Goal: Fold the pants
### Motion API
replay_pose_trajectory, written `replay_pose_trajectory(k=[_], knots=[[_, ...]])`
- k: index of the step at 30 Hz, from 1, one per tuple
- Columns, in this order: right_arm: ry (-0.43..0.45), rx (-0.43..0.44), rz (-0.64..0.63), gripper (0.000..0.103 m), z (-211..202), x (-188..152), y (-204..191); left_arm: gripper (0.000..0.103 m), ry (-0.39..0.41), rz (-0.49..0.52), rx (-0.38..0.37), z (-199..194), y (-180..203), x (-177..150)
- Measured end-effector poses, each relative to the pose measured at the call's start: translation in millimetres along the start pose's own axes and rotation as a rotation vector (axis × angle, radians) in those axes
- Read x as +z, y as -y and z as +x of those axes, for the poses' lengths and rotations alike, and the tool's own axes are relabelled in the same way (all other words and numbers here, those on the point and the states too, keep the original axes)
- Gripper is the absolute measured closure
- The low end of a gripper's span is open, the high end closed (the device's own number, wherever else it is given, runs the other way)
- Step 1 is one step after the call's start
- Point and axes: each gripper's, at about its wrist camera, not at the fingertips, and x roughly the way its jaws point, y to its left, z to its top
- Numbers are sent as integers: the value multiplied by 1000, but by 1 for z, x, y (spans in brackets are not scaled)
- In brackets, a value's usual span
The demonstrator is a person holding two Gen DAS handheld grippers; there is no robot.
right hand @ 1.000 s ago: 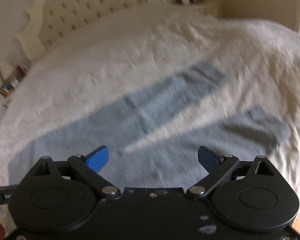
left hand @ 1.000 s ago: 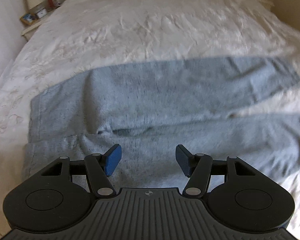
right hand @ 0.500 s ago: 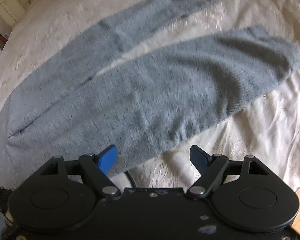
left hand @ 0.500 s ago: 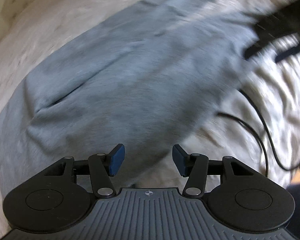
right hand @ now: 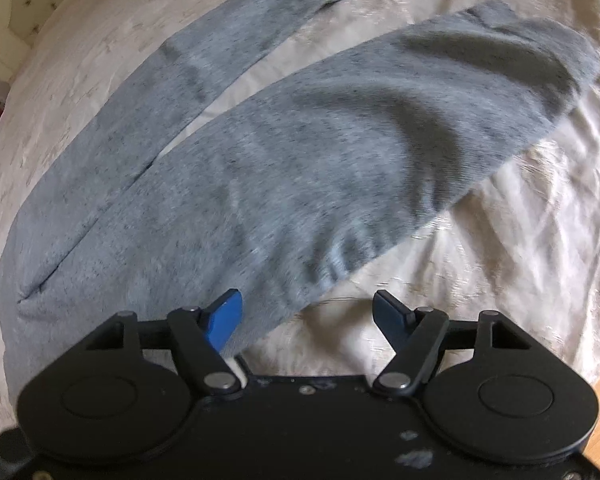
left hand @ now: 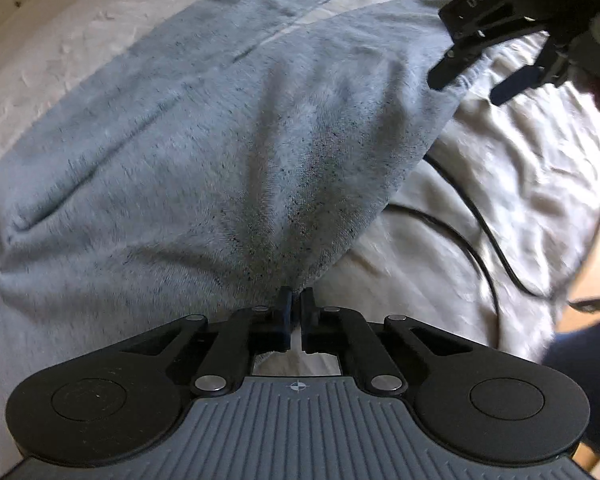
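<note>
Left wrist view: left tongs (left hand: 296,300) pressed together, pinching the near edge of the grey pants (left hand: 228,136), which lie spread on the bed (left hand: 500,184); fabric puckers w/ the pinch. Right tongs (left hand: 480,84) sit at the far leg edge. Black cable (left hand: 472,216) lies on the sheet.

Right wrist view: right tongs (right hand: 306,312) spread, jaws just been closing, pant-leg edge between them, not yet pinched. Both legs lie apart, so no fold made yet; whole job's left.

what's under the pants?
The grey pants lie on a cream bedspread, which shows all around them. A black cable runs in under their near edge; how far it goes beneath is hidden.
</note>
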Motion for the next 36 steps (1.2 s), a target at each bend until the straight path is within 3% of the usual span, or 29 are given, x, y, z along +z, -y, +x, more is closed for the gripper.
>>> replay_pose_trajectory(k=[7, 13, 18, 19, 21, 22, 25, 27, 30, 32, 36], knots=[[70, -47, 121, 27, -13, 8, 41, 99, -13, -22, 29, -2, 5, 7], [195, -147, 256, 27, -27, 37, 93, 99, -17, -97, 9, -10, -6, 10], [226, -169, 316, 30, -27, 61, 127, 98, -15, -130, 10, -19, -10, 11], [222, -168, 334, 39, -24, 65, 132, 98, -19, -130, 12, -19, -9, 11], [194, -174, 361, 68, -15, 74, 137, 98, -30, -122, 16, -16, -6, 15], [180, -180, 355, 99, -13, 79, 137, 98, -33, -114, 18, -16, -6, 16], [169, -227, 261, 99, -17, 91, 127, 98, -35, -100, 10, -20, -8, 16], [144, -247, 269, 98, -17, 93, 131, 97, -41, -107, 0, -23, -11, 17], [136, -263, 288, 83, -21, 92, 139, 96, -34, -113, -1, -36, -16, 24], [176, -261, 283, 72, -37, 89, 140, 96, -14, -138, 1, -49, -23, 32], [302, -269, 175, 70, -69, 95, 128, 95, 24, -231, -1, -65, -41, 50]])
